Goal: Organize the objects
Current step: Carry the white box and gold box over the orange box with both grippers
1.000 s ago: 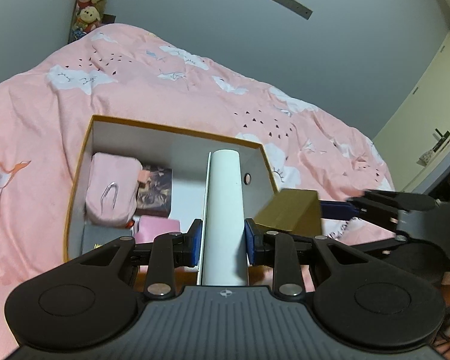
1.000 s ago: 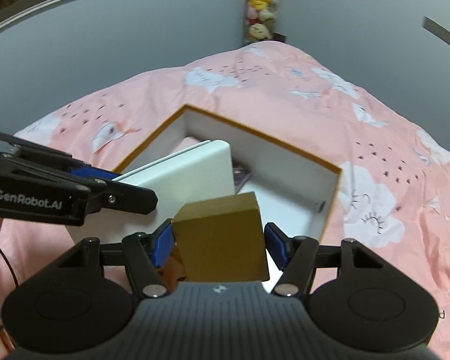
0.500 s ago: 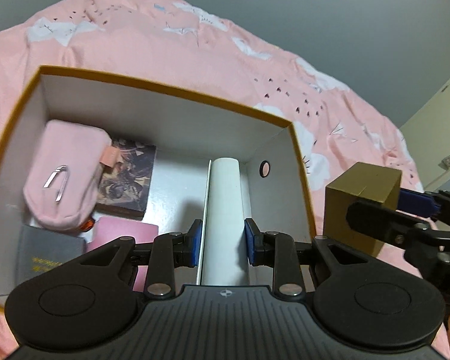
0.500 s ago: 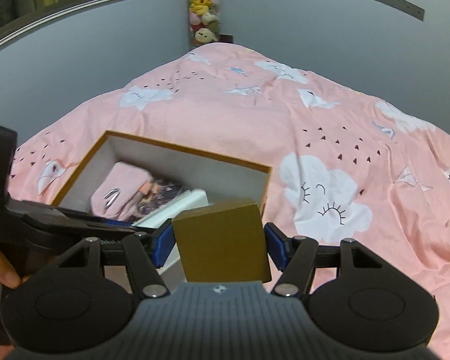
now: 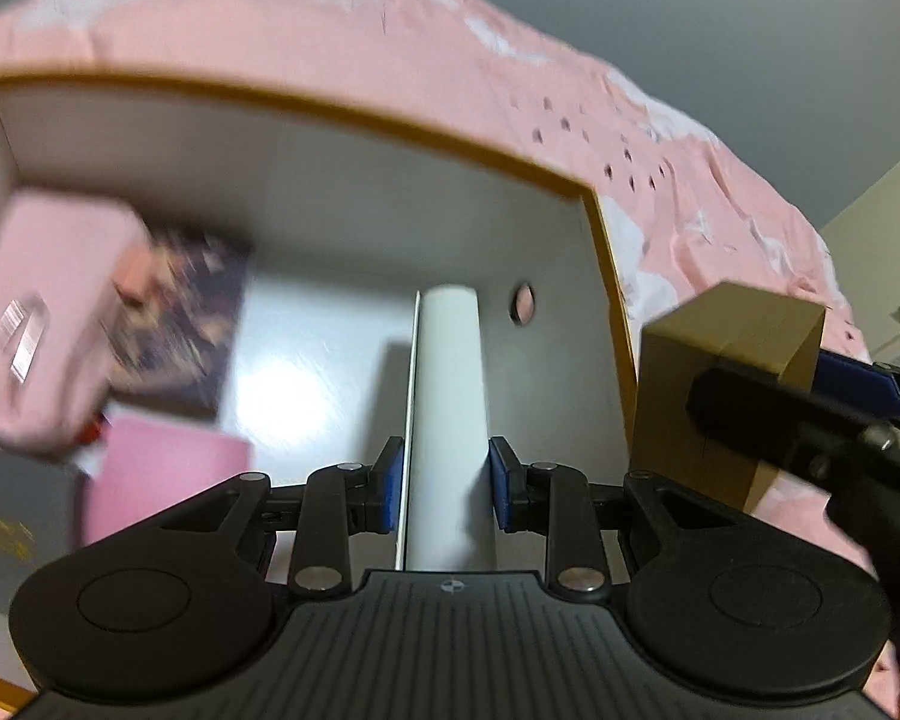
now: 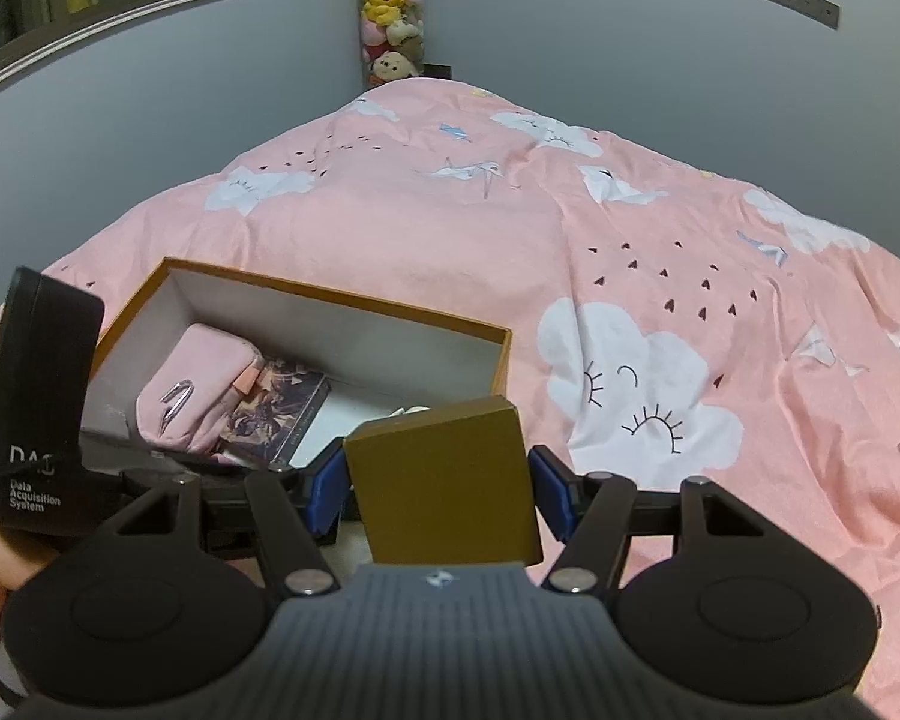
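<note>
My left gripper (image 5: 444, 483) is shut on a flat white box (image 5: 447, 396) held edge-up inside the orange-rimmed white storage box (image 5: 390, 120). The storage box holds a pink pouch (image 5: 48, 312), a dark picture book (image 5: 192, 330), a pink card (image 5: 162, 480) and a grey booklet (image 5: 6, 528). My right gripper (image 6: 438, 489) is shut on a gold-brown box (image 6: 444, 480), held just outside the storage box's right wall (image 6: 501, 360). The gold-brown box also shows in the left wrist view (image 5: 720, 396).
The storage box sits on a bed with a pink cloud-print duvet (image 6: 630, 252). Grey walls surround the bed, with a column of plush toys (image 6: 390, 18) in the far corner. A cream door (image 5: 876, 252) stands to the right.
My left gripper has moved down and forward into the storage box with the white box. My right gripper has swung right with the gold-brown box, now outside the box's right wall.
</note>
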### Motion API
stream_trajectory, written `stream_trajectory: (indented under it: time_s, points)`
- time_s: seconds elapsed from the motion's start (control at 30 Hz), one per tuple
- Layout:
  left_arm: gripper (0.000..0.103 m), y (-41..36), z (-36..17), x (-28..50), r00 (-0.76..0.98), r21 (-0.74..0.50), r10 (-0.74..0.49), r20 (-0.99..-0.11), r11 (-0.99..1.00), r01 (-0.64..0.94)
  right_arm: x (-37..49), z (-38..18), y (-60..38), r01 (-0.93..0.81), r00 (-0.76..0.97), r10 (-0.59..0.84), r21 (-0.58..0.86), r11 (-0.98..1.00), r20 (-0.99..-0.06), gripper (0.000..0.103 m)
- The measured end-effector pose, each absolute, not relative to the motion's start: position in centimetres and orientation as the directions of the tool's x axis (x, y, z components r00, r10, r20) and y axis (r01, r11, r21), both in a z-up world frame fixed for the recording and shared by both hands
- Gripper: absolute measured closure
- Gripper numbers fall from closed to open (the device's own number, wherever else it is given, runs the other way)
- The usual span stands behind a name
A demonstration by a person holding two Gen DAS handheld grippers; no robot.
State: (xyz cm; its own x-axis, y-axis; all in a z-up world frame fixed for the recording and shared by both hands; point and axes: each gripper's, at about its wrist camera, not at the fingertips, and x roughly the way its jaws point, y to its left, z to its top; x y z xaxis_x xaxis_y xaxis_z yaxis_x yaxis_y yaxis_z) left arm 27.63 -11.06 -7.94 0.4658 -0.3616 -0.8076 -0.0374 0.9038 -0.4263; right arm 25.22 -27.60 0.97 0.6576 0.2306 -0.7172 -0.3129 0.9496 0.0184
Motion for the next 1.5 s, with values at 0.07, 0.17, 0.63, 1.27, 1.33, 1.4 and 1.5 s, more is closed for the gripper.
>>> stream_trajectory:
  time_s: [0.07, 0.17, 0.63, 1.27, 1.33, 1.4, 1.5]
  points:
    - [0.071, -11.3, -8.8, 27.5, 0.426, -0.444, -0.385, -0.819, 0.895, -0.046, 25.2, 1.0, -28.1, -0.299, 0.66, 0.229, 0.029, 0.954, -0.716, 0.038]
    - [0.071, -11.6, -9.8, 27.3, 0.409, -0.452, -0.397, -0.822, 0.891, -0.045, 25.1, 1.0, -28.8, -0.29, 0.655, 0.243, 0.059, 0.955, -0.715, 0.038]
    - [0.068, -11.6, -10.4, 27.5, 0.335, -0.562, -0.53, -0.779, 0.827, 0.0, 25.4, 0.2, -29.6, -0.267, 0.648, 0.244, 0.085, 0.96, -0.721, 0.038]
    - [0.068, -9.8, -9.5, 27.2, 0.35, -0.568, -0.548, -0.76, 0.821, 0.053, 25.7, 1.0, -28.4, -0.286, 0.653, 0.269, 0.098, 0.953, -0.708, 0.038]
    - [0.068, -10.0, -9.5, 27.3, 0.345, -0.57, -0.555, -0.757, 0.819, 0.067, 25.8, 1.1, -28.1, -0.291, 0.653, 0.274, 0.1, 0.951, -0.706, 0.038]
    - [0.068, -10.2, -9.4, 27.1, 0.346, -0.579, -0.568, -0.746, 0.811, 0.083, 26.0, 1.3, -27.8, -0.292, 0.654, 0.277, 0.103, 0.951, -0.704, 0.038]
    - [0.068, -10.4, -9.4, 26.9, 0.35, -0.594, -0.587, -0.73, 0.798, 0.099, 26.4, 1.4, -27.1, -0.297, 0.652, 0.286, 0.11, 0.948, -0.702, 0.038]
